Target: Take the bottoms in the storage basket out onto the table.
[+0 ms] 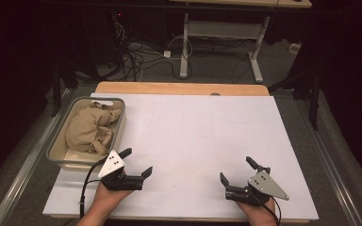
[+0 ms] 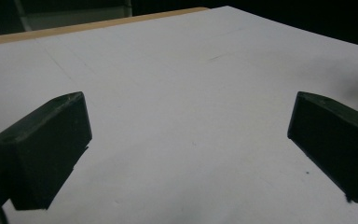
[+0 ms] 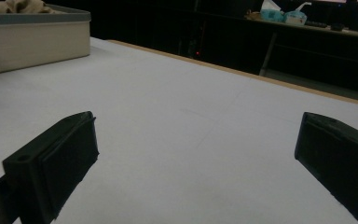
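Your left claw (image 1: 137,161) is the nearer one: the beige cloth (image 1: 90,128) lies in the bin (image 1: 118,123) just ahead and to its left. Both it and the right claw (image 1: 236,170) are spread, holding nothing, over the desk (image 1: 202,127).

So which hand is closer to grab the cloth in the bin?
Probably left. The left gripper sits open right beside the bin holding the beige cloth. The right gripper, also open, is across the white table.

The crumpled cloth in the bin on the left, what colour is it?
The crumpled cloth is plain tan or beige, with no pattern; the high view shows it best.
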A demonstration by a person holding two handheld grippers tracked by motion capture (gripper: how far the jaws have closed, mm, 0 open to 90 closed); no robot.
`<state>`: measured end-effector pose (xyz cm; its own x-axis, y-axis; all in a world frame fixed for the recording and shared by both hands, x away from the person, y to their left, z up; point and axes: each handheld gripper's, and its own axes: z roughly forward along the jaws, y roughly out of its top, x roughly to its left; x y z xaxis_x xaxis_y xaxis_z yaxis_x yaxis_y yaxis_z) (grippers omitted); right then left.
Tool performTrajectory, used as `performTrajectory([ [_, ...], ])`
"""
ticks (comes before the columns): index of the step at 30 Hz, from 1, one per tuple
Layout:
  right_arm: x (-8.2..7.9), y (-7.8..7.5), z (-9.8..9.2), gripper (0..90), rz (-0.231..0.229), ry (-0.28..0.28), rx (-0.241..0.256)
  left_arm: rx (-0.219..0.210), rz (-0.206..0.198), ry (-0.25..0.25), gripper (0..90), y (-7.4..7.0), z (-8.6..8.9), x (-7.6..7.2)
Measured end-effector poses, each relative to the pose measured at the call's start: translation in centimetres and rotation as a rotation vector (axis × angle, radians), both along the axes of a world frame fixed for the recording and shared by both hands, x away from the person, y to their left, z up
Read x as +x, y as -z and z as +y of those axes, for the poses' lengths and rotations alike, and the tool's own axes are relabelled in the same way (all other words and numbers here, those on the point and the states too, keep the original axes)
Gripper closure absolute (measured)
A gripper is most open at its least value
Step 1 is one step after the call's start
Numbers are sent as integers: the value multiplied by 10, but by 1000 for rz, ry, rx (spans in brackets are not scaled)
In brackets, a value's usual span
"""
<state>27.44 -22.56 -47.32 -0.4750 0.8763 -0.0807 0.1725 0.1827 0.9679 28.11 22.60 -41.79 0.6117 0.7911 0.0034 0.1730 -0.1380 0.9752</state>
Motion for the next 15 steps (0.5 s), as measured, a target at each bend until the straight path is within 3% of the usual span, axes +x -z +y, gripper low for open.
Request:
performTrajectory([
  [1, 0, 0, 0, 3, -2, -2, -2, -43, 20, 59, 0, 3, -10, 0],
  [2, 0, 0, 0, 3, -2, -2, -2, -43, 20, 59, 0, 3, -10, 0],
  [3, -1, -1, 0, 3, -7, -3, -4, -62, 38, 102, 0, 7, -20, 0],
  [4, -1, -1, -1, 3, -8, -4, -9, -50, 48, 121, 0, 13, -29, 0],
  [5, -2, -1, -1, 3, -8, -6, -11, 17, 66, 127, 0, 27, -44, 4],
  [7, -2, -1, -1, 3, -11, -7, -15, 32, 79, 127, 0, 32, -47, 5],
  [8, -2, -1, -1, 4, -15, -9, -21, 53, 121, 119, 0, 42, -48, 11],
  [10, -3, -2, 0, 4, -23, -13, -30, 37, 150, 106, 0, 47, -44, 15],
  [13, -4, -3, -1, 4, -45, -27, -21, 16, 168, 90, 0, 51, -39, 18],
  [15, -4, -4, -1, 4, -50, -27, -23, 25, 163, 85, 0, 51, -40, 18],
])
